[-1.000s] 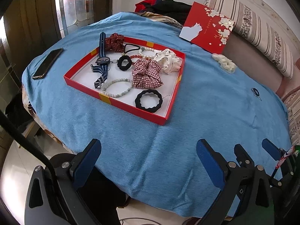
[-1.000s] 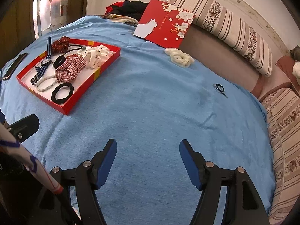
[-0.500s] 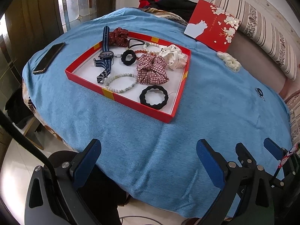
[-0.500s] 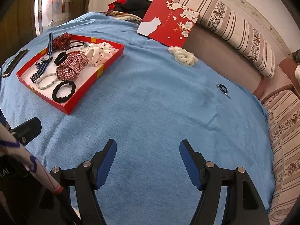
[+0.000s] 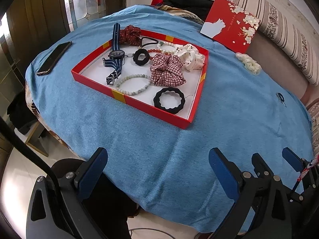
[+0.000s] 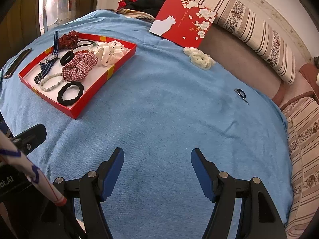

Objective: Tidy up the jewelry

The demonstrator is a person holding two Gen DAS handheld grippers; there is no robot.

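Observation:
A red tray (image 5: 95, 82) (image 6: 93, 91) on the blue cloth holds a striped-strap watch (image 5: 116, 54), a bead bracelet (image 5: 133, 84), a black scalloped hair ring (image 5: 169, 100) (image 6: 70, 93), a checked scrunchie (image 5: 167, 72) (image 6: 78, 68), a white dotted scrunchie (image 5: 192, 57), a dark red scrunchie (image 5: 129, 34) and more beads. A cream scrunchie (image 6: 199, 57) (image 5: 249, 64) and a small blue clip (image 6: 241, 94) (image 5: 280, 97) lie outside it. My left gripper (image 5: 157, 171) is open and empty near the front edge. My right gripper (image 6: 157, 171) is open and empty over bare cloth.
A phone (image 5: 54, 57) lies left of the tray. The red box lid (image 6: 183, 21) leans against a striped cushion (image 6: 255, 29) at the back. Dark clothes (image 5: 185, 1) are piled behind. The cloth drops off at the front edge, floor below.
Both grippers have moved forward a little toward the tray and table; the tray looks larger and nearer. Both stay open and empty.

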